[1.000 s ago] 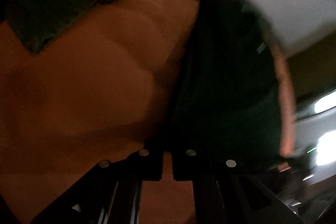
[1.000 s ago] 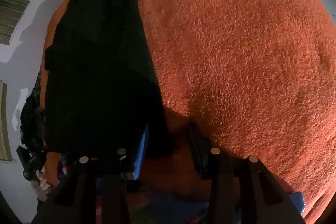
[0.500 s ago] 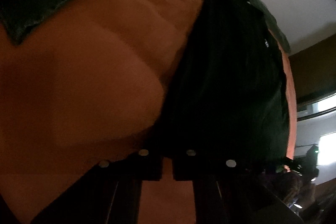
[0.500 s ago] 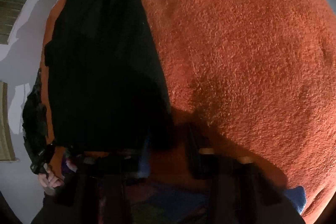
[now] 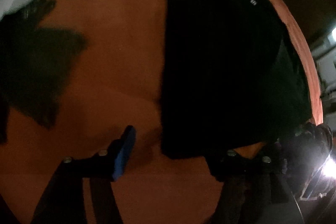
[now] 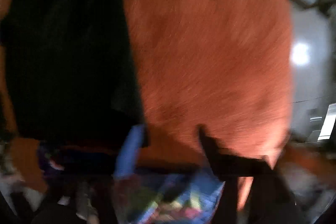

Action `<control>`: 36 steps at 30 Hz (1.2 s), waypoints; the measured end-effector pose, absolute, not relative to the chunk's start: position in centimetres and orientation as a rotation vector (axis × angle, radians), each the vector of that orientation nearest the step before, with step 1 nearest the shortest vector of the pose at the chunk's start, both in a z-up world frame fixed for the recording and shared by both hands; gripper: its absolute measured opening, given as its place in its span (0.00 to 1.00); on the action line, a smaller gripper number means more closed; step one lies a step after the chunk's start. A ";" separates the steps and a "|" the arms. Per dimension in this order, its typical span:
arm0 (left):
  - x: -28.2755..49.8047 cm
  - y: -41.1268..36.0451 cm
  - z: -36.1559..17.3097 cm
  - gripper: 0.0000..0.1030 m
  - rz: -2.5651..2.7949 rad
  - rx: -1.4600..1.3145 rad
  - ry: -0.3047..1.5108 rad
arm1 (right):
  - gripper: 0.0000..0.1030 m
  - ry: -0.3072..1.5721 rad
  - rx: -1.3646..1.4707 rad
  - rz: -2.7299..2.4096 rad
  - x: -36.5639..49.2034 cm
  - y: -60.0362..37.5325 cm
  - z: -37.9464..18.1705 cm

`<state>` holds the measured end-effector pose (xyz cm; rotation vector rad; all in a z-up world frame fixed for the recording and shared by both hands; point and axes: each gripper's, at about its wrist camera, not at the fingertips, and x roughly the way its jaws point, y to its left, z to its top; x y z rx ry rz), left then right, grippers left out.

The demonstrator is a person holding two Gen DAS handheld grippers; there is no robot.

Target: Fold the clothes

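A black garment (image 5: 220,60) is spread on the orange blanket (image 5: 117,51), filling 1 to 4 o'clock in the left view; its small white logo (image 5: 252,1) cannot be read. Both the left tongs (image 5: 178,150) and right tongs (image 6: 172,135) are held apart, gripping nothing.

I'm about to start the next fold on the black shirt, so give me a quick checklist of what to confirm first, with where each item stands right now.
1. Left claw open: ok, fingers spread wide.
2. Left claw free of cloth: ok, the black long-sleeved shirt has its hem corner lying loose between the fingers, on the orange fleece blanket.
3. Right claw open: ok, with a gap between its fingers.
4. Right claw free of the shirt: cannot tell, the view is blurred by motion.
5. Shirt lying flat: ok as far as visible, one sleeve stretched out sideways.
6. Fold area clear of the dark green garment: ok, it lies apart.
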<state>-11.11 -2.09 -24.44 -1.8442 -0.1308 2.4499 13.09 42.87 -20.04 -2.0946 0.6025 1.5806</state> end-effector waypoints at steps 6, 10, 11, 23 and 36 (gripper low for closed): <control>-20.2 -6.9 -21.5 0.66 2.590 -1.727 -0.234 | 0.67 0.391 -1.932 1.938 0.7 43.6 -16.2; -27.0 -9.1 -23.4 0.66 2.699 -1.730 -0.381 | 0.67 0.386 -1.672 2.250 -3.9 41.1 -15.6; -28.5 -9.4 -24.0 0.66 2.704 -1.733 -0.426 | 0.67 0.402 -1.613 2.312 -4.7 40.3 -15.9; -38.3 -12.2 -30.3 0.04 2.777 -1.609 -1.024 | 0.67 0.828 -1.528 2.364 -9.4 36.8 -25.5; -42.0 13.0 -23.2 0.32 2.938 -1.254 0.558 | 0.67 0.745 -1.515 2.399 -10.1 35.8 -23.7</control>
